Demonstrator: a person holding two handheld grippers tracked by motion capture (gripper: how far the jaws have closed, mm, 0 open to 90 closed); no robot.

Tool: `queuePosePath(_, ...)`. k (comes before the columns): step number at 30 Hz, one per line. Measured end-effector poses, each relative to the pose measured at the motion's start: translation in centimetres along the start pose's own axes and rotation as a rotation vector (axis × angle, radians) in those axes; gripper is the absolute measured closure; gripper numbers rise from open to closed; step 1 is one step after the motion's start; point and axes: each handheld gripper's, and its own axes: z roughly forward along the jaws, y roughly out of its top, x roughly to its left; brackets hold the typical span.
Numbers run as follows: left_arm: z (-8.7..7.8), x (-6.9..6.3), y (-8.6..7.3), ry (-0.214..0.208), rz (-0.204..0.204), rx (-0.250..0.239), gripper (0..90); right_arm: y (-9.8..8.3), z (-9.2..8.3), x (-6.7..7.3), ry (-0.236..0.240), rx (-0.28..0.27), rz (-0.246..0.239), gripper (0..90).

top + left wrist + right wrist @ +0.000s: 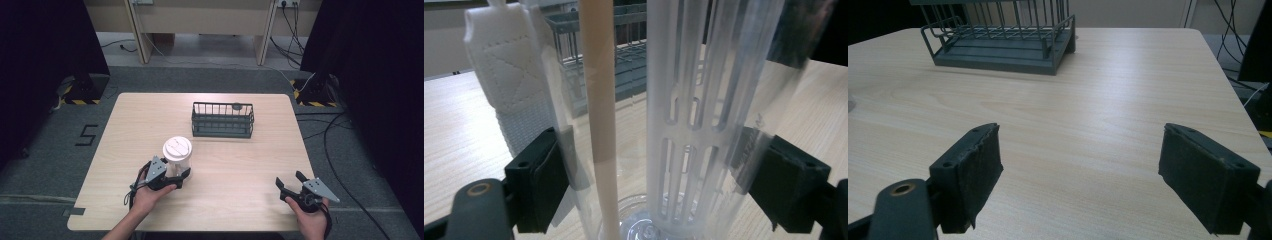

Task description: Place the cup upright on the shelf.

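Observation:
A clear plastic tumbler [177, 152] with a white lid stands upright on the wooden table [240, 170], left of centre. Through its wall [704, 100] I see a beige straw [599, 90] and a white slotted insert, and a white quilted strap [509, 65] hangs at its side. My left gripper [181, 175] [654, 185] is shut on the tumbler's lower part, one pad against each side. My right gripper [289, 178] [1080, 170] stands open near the front right edge, with bare table between its jaws.
A dark grey wire rack [222, 120] [1003, 40] stands at the back middle of the table, beyond the tumbler [624, 30]. Black cables and stand bases lie on the floor around the table.

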Motion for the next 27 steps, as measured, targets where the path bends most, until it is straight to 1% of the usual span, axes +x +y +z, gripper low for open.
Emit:
queuePosePath(4,0.0,0.0,0.0,-0.001,-0.001,0.0,17.6,0.0,0.0,0.0,-0.002,0.0,-0.005,17.8)
queuePosePath(8,0.0,0.1,0.1,-0.003,-0.018,-0.003,17.6,0.0,0.0,0.0,-0.001,0.003,-0.005,18.0)
queuePosePath(12,0.0,0.1,0.1,-0.004,-0.026,-0.001,17.7,0.0,0.0,0.0,-0.001,0.002,-0.005,18.0)
queuePosePath(16,0.0,0.0,0.2,-0.003,-0.018,0.005,17.7,0.0,0.0,0.0,-0.001,0.003,-0.005,18.1)
queuePosePath(17,0.0,0.0,0.3,-0.004,-0.019,0.006,17.7,0.0,0.0,0.0,0.003,0.005,0.003,18.1)
queuePosePath(21,-0.1,-0.2,0.7,-0.003,0.004,0.014,17.7,0.0,0.0,0.0,0.002,0.005,0.005,18.1)
queuePosePath(27,-0.2,-0.2,1.2,0.001,0.02,0.012,17.8,0.0,0.0,0.0,0.002,0.005,0.006,18.2)
